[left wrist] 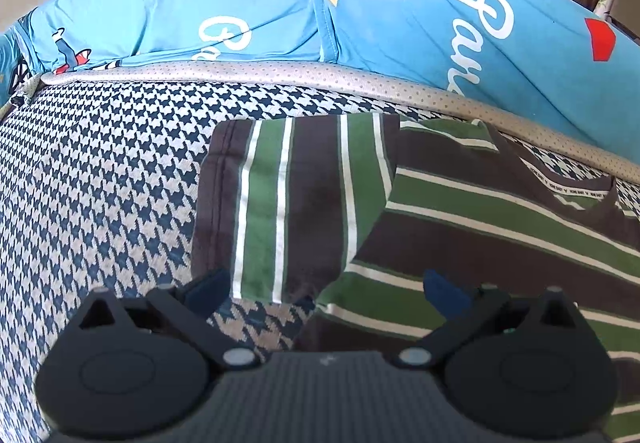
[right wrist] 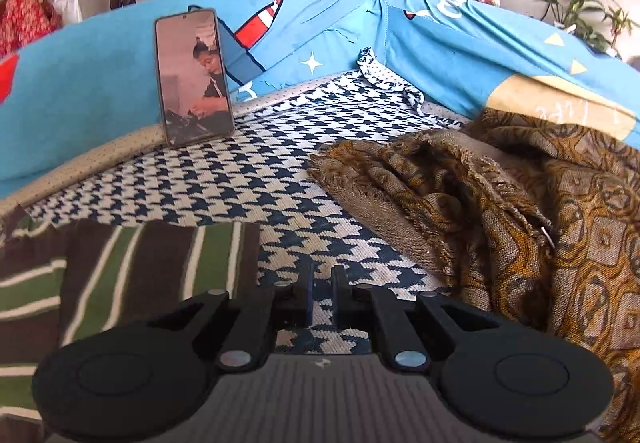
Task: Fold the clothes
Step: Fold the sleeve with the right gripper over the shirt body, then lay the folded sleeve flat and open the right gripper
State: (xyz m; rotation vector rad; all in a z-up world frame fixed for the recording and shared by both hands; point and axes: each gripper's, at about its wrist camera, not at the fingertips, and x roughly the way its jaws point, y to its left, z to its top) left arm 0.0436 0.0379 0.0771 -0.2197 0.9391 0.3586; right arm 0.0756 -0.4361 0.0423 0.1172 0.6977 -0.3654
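The left gripper (left wrist: 326, 283) gapes over the striped shirt (left wrist: 440, 203); the right gripper (right wrist: 322, 297), fingers closed empty, risks missing the sleeve at nine o'clock.

The striped shirt (right wrist: 120, 283) is cut off by the right wrist view's left edge.

Open seat, left side: bare houndstooth cover (left wrist: 100, 179) left of the striped shirt (left wrist: 304, 203), nothing on it.
Middle strip: clear houndstooth (right wrist: 248, 183) between shirt (right wrist: 120, 275) and brown patterned shawl (right wrist: 500, 211).
Right: heaped shawl blocks the way.
Back: blue printed cushions (left wrist: 240, 11) wall the seat.
Back edge: phone (right wrist: 194, 77) leaning upright against cushion.
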